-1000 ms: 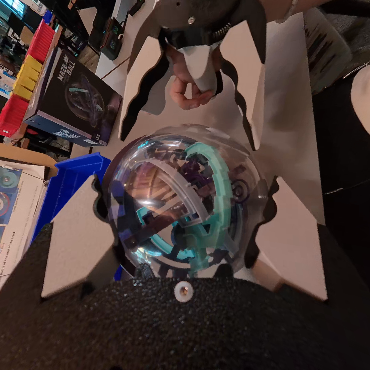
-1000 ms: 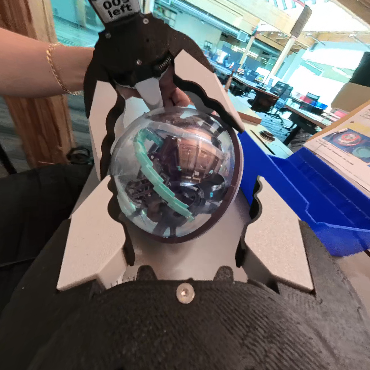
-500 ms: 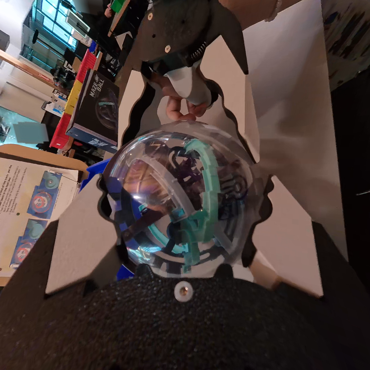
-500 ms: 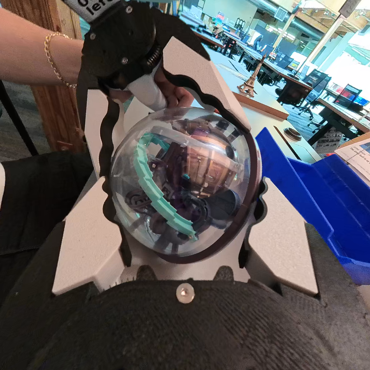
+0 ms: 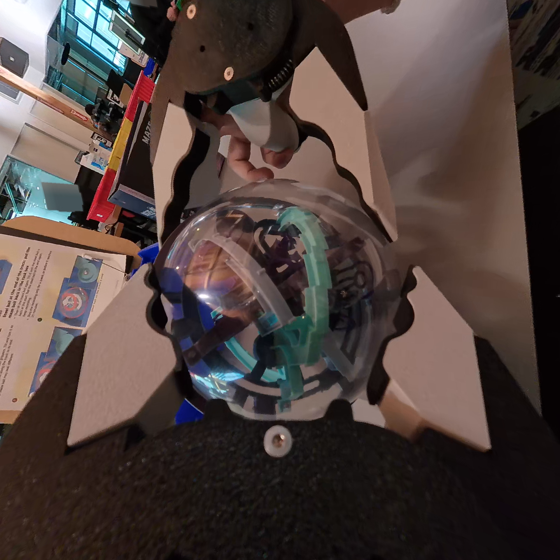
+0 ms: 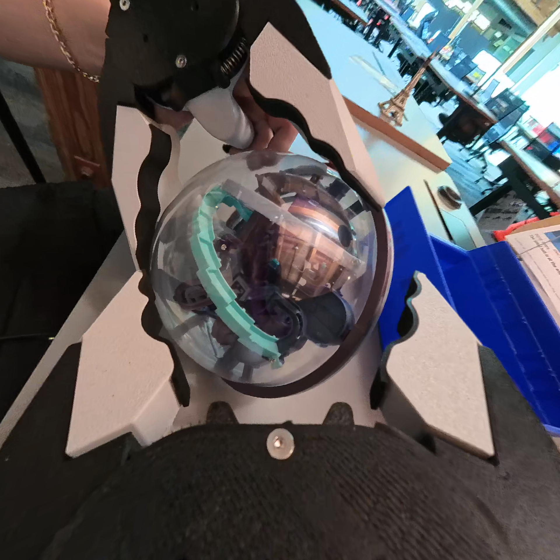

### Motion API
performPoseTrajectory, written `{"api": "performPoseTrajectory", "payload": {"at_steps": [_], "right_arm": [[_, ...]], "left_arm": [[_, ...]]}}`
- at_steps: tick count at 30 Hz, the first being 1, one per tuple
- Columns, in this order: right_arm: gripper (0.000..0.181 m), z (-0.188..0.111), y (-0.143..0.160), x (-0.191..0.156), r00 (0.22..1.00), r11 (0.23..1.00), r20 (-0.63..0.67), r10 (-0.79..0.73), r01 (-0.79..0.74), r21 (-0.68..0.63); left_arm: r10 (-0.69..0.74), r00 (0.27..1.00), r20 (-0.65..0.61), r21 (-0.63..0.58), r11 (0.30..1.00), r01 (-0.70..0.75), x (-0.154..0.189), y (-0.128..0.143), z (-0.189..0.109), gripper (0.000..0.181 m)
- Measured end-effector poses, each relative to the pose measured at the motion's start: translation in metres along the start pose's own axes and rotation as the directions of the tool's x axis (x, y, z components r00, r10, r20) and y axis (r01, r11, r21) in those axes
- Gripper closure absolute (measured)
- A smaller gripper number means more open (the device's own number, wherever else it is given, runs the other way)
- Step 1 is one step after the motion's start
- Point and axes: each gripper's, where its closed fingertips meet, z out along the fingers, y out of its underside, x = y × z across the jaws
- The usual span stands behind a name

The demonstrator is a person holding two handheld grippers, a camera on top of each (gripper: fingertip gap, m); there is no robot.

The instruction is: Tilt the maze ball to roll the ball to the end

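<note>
The maze ball [image 5: 272, 303] is a clear sphere with teal, purple, grey and black tracks inside and a dark rim around its middle. It is held in the air over the white table [image 5: 454, 151]. My left gripper [image 5: 280, 268] is shut on it from one side. My right gripper [image 6: 280, 272] is shut on it [image 6: 266, 272] from the opposite side. Each view shows the other gripper's black housing [image 5: 230, 45] [image 6: 169, 39] beyond the sphere, with a hand on its handle. I cannot pick out the small ball inside with certainty.
A blue bin [image 6: 485, 303] stands right beside the ball. A printed sheet on cardboard [image 5: 45, 303] lies past it. A dark maze ball box [image 5: 133, 151] and red and yellow bins [image 5: 133, 100] stand farther off. A small tower model [image 6: 400, 103] stands on the far table.
Both grippers have turned together with the ball held between them. The teal track has shifted in both views and the background has swung round. The grip has not changed.
</note>
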Motion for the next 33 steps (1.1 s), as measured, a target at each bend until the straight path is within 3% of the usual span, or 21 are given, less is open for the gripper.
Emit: {"api": "performPoseTrajectory", "payload": {"at_steps": [4,9,13,27,33], "right_arm": [[0.024,0.010,0.008,-0.006,0.993,0.998,0.113,0.043,-0.037,-0.058],[0.024,0.014,0.008,-0.004,0.989,0.997,0.140,0.038,-0.028,-0.075],[0.025,0.012,0.016,-0.005,0.988,0.986,0.152,-0.005,0.030,-0.166],[0.024,0.020,0.019,-0.002,0.993,0.984,0.111,-0.033,0.052,-0.173],[0.025,0.024,0.014,-0.005,0.992,0.987,0.113,-0.059,0.075,-0.145]], "left_arm": [[-0.005,1.000,0.004,-0.003,1.000,0.005,-0.001,0.001,0.001,0.031],[-0.028,0.999,0.023,0.003,1.000,0.028,-0.004,0.004,-0.001,0.031],[-0.033,0.998,0.048,0.026,0.999,0.032,-0.005,0.001,-0.001,0.029],[-0.379,0.921,0.085,0.025,0.925,0.378,-0.019,0.021,-0.013,0.023],[-0.502,0.865,0.016,0.022,0.865,0.502,-0.020,0.025,-0.018,0.024]]}}
